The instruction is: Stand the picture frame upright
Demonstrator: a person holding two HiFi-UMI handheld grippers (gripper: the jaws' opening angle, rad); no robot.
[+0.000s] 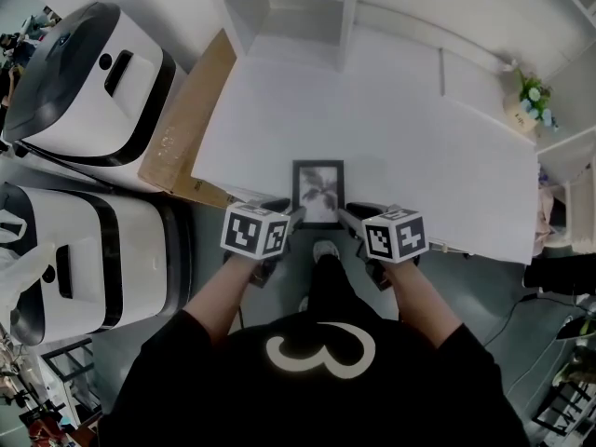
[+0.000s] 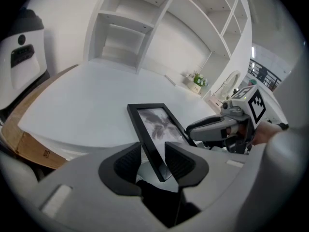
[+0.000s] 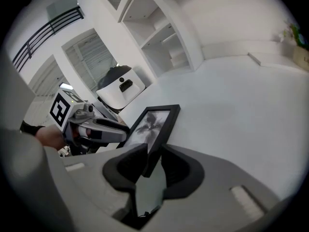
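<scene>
A black picture frame [image 1: 318,192] with a grey leaf print lies on the white table [image 1: 400,138] close to its near edge. Both grippers come at its near end from the two sides. In the left gripper view the left gripper [image 2: 154,161] has the frame's [image 2: 157,122] near left corner between its jaws, with a gap showing at the left pad, so it is open. My right gripper [image 3: 152,166] is shut on the near right edge of the frame [image 3: 152,122]. From the head view, the left gripper [image 1: 291,218] and right gripper [image 1: 348,216] flank the frame's near corners.
A white shelf unit [image 1: 289,7] stands at the table's far side. A small potted plant [image 1: 529,105] sits at the far right corner. Two white-and-black machines [image 1: 84,82] [image 1: 74,259] and a cardboard sheet [image 1: 186,128] stand left of the table.
</scene>
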